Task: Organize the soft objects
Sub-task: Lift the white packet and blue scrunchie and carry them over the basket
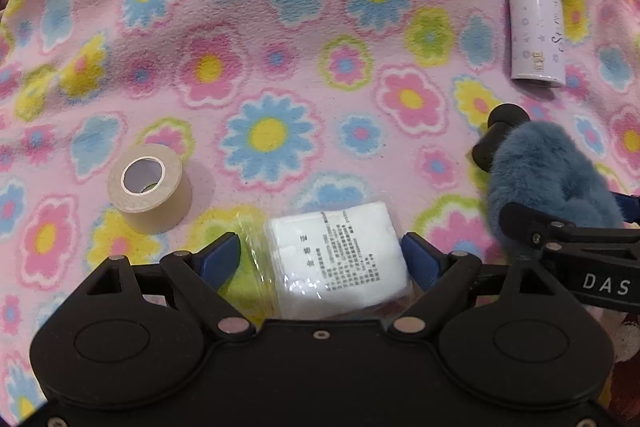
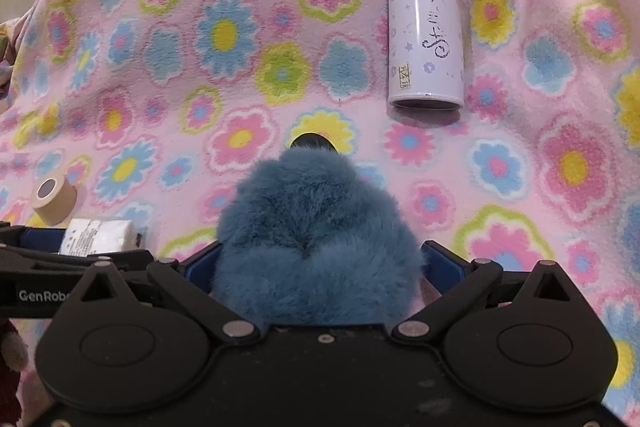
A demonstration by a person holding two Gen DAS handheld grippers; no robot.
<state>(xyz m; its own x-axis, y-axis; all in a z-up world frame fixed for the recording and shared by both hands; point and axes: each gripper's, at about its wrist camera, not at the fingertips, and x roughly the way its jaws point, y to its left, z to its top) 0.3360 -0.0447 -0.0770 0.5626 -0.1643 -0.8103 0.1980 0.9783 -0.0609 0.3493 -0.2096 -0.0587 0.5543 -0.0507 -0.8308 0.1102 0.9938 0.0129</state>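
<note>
While the left gripper (image 1: 322,259) stands open around a white packet in clear wrap (image 1: 340,259) at lower centre, its blue pads clear of it, the right gripper (image 2: 320,263) spreads wide about a blue furry toy (image 2: 316,239). Both lie on a floral blanket (image 1: 280,47), tape roll (image 1: 150,187) left, lilac bottle (image 1: 534,3) upper right.

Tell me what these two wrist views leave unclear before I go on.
- Blue furry object: its near end is hidden behind the right hand-held gripper body; pad contact cannot be told.
- White packet: its near edge is hidden by the left hand-held gripper; the print is too small to read.
- Tape roll: core contents are unclear.
- Purple bottle: the small label is unreadable.
</note>
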